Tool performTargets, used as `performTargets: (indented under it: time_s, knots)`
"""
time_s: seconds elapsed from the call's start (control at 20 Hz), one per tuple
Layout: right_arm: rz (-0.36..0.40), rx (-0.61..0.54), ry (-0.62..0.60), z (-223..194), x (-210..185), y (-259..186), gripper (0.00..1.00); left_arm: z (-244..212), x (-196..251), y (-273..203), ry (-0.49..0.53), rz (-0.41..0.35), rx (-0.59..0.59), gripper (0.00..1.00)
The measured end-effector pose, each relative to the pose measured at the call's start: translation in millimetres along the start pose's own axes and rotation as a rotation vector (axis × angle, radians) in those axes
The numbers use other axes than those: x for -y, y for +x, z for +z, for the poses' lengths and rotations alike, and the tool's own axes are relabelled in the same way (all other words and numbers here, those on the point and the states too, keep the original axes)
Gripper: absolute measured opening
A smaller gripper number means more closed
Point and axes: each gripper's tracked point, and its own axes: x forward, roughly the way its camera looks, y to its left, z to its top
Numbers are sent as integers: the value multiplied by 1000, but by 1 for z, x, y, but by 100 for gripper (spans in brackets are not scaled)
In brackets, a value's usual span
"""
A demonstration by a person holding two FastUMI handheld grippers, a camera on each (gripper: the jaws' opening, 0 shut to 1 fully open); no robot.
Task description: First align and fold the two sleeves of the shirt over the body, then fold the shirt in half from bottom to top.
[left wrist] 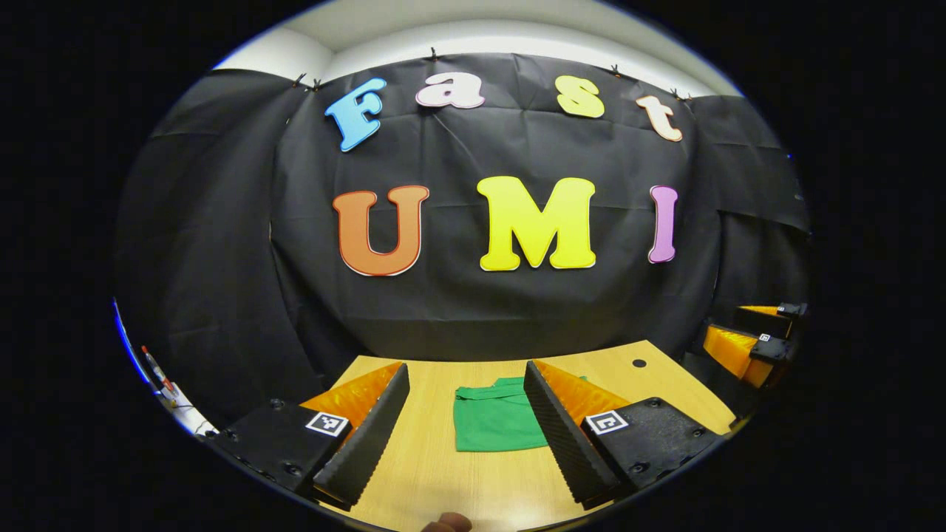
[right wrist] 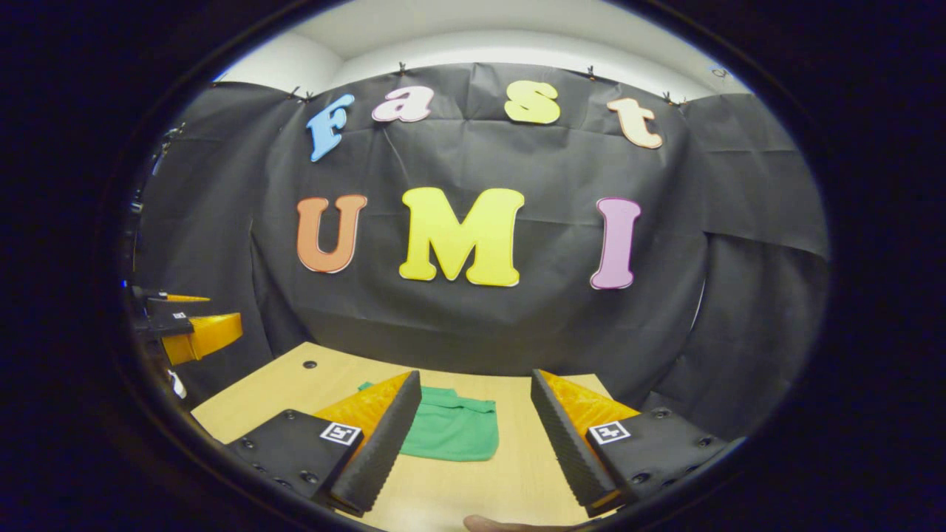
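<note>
Black cloth wall, light wooden table, white ceiling above
</note>
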Motion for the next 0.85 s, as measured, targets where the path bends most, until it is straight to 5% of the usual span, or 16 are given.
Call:
performTargets:
  time_s: [0.25,0.85]
  knots:
    - [35,5,-23,2,-25,-5,95,-6,5,-5,-19,-17,11,94]
    - [76,-30,-60,-9,-52,1,95,-17,-1,-1,-52,-21,-15,100]
